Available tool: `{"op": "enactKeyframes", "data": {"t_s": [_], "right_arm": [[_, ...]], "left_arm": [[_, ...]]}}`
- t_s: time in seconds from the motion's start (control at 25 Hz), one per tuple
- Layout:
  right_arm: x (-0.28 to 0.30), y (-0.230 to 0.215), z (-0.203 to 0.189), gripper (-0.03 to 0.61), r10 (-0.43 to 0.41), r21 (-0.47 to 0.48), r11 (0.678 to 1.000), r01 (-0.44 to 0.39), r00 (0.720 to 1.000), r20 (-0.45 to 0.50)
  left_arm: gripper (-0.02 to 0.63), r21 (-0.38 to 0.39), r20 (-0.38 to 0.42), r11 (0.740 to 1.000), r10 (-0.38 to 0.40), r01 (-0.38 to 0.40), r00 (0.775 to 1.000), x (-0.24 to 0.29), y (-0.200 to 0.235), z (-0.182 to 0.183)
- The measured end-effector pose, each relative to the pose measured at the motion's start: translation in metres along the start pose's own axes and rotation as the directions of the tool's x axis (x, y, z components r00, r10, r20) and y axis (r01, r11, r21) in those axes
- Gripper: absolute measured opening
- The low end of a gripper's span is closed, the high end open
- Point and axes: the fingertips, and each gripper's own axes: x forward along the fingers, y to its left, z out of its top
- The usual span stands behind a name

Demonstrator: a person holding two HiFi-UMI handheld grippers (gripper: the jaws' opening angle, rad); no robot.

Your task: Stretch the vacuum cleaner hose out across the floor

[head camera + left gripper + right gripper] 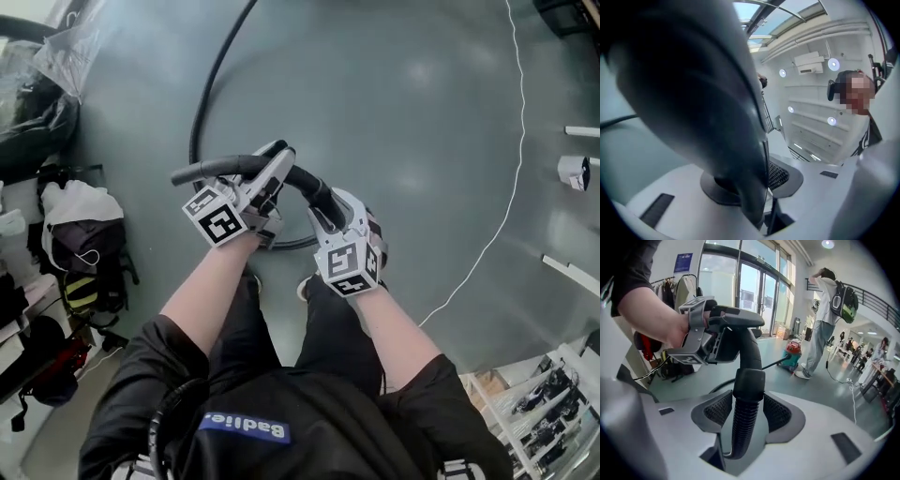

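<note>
My right hand-held gripper [326, 214] is closed on the black ribbed plastic vacuum cleaner hose [743, 427] just under its smooth cuff. My left hand-held gripper [270, 173] seems to press on the stiff black curved plastic handle pipe [211, 170] beside it, while the rest of the hose lies in a loose loop on the smooth grey floor [394, 112]. I judge the hose light, soft and springy, so it will slide easily but want to curl back; the best place to pull is the firm cuff and the handle pipe, not the soft middle
</note>
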Motion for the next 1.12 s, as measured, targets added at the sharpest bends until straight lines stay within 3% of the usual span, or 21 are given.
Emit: {"op": "enactKeyframes", "data": {"t_s": [0.12, 0.24, 0.32, 0.48, 0.6, 0.72, 0.84, 1.04, 1.12], "right_arm": [[-0.063, 0.021, 0.022, 0.215, 0.118, -0.041, 0.992, -0.118, 0.993, 0.007], [-0.123, 0.042, 0.048, 0.233, 0.253, -0.073, 0.966, -0.248, 0.965, 0.065], [-0.161, 0.058, 0.066, 0.239, 0.338, -0.085, 0.940, -0.330, 0.932, 0.129], [-0.219, 0.090, 0.105, 0.239, 0.457, -0.012, 0.881, -0.474, 0.841, 0.290], [-0.238, 0.117, 0.117, 0.239, 0.490, -0.015, 0.859, -0.512, 0.811, 0.320], [-0.248, 0.158, 0.119, 0.239, 0.534, -0.009, 0.828, -0.560, 0.784, 0.317], [-0.265, 0.217, 0.123, 0.239, 0.574, 0.019, 0.793, -0.609, 0.759, 0.308], [-0.281, 0.323, 0.145, 0.239, 0.561, 0.000, 0.810, -0.587, 0.775, 0.292], [-0.281, 0.362, 0.155, 0.236, 0.558, -0.001, 0.813, -0.582, 0.778, 0.289]], "left_arm": [[0.135, 0.036, -0.064, 0.998, -0.051, 0.053, 0.997, -0.014, -0.079, 0.014], [0.133, 0.067, -0.115, 0.992, -0.100, 0.108, 0.988, -0.029, -0.152, 0.026], [0.133, 0.091, -0.158, 0.983, -0.142, 0.157, 0.977, -0.038, -0.195, 0.026], [0.133, 0.136, -0.249, 0.960, -0.206, 0.245, 0.946, -0.061, -0.261, 0.023], [0.133, 0.131, -0.307, 0.935, -0.278, 0.329, 0.910, -0.086, -0.295, 0.018], [0.133, 0.097, -0.359, 0.900, -0.366, 0.425, 0.858, -0.120, -0.317, 0.011], [0.133, 0.056, -0.412, 0.855, -0.450, 0.515, 0.792, -0.172, -0.342, 0.005], [0.133, -0.026, -0.527, 0.753, -0.570, 0.658, 0.631, -0.262, -0.383, 0.000], [0.133, -0.042, -0.566, 0.729, -0.581, 0.683, 0.585, -0.296, -0.393, -0.001]]}}
